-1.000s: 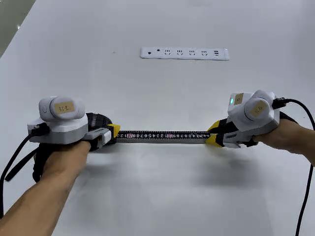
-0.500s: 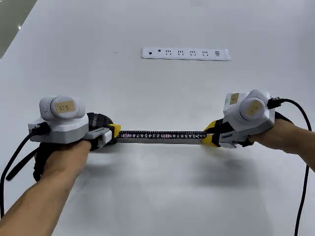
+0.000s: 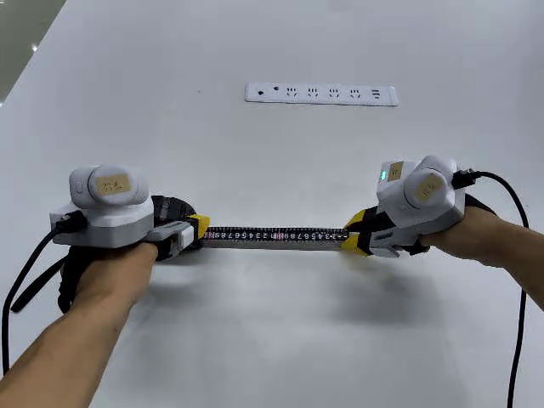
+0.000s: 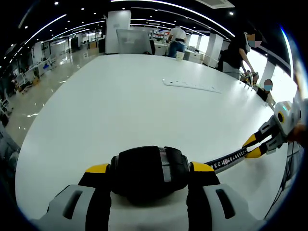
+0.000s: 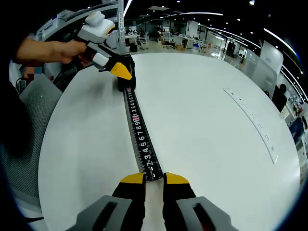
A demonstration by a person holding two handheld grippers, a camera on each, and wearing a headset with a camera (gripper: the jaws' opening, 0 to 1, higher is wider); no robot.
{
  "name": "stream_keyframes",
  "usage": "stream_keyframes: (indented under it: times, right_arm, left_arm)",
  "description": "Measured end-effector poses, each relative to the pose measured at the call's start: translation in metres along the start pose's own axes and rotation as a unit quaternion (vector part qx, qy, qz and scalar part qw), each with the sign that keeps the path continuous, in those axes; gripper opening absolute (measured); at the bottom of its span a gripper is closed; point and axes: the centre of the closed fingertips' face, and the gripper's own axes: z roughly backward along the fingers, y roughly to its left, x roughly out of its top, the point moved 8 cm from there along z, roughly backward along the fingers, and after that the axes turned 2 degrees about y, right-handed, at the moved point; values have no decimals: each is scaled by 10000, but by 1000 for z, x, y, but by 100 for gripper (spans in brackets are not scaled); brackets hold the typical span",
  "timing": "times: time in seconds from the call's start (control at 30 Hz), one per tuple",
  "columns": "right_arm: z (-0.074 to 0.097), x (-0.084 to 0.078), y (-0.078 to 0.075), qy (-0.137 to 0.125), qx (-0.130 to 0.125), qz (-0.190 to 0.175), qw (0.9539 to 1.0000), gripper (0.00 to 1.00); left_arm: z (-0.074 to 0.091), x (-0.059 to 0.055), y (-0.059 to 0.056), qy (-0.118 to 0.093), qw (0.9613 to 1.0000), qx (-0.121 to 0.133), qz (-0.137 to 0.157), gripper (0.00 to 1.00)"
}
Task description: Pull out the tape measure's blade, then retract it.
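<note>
My left gripper (image 3: 194, 229) is shut on the black tape measure case (image 4: 149, 171), which rests on the white table (image 3: 272, 153); the case (image 3: 172, 210) sits between the yellow-tipped jaws. The black blade with white numbers (image 3: 274, 234) runs out to the right, just above the table. My right gripper (image 3: 351, 235) is shut on the blade's end. In the right gripper view the blade (image 5: 141, 139) stretches from my right gripper (image 5: 154, 180) toward the left gripper (image 5: 115, 67) and the case (image 5: 128, 79). In the left gripper view the blade (image 4: 227, 160) leads to the right gripper (image 4: 255, 146).
A white power strip (image 3: 321, 93) lies flat at the far middle of the table, also seen as power strip (image 5: 250, 120). Black cables (image 3: 520, 280) trail from both grippers. People stand at a far bench (image 4: 240, 53) beyond the table.
The right gripper has moved left toward the case, still holding the blade's end, so the exposed blade is shorter. The left gripper and the case have stayed put.
</note>
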Motion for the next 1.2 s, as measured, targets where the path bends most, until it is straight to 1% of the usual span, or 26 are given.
stream_keyframes:
  times: [0.57,1.0,1.2]
  right_arm:
    - [-7,11,7,-71,45,-44,10000,9]
    - [-12,17,8,-84,61,-77,9999,9]
    - [-16,22,9,-115,84,-95,9999,10]
  left_arm:
    - [2,0,0,21,10000,-27,5,59]
    - [1,0,-1,25,10000,-26,-5,59]
    - [0,1,0,34,10000,-31,-2,59]
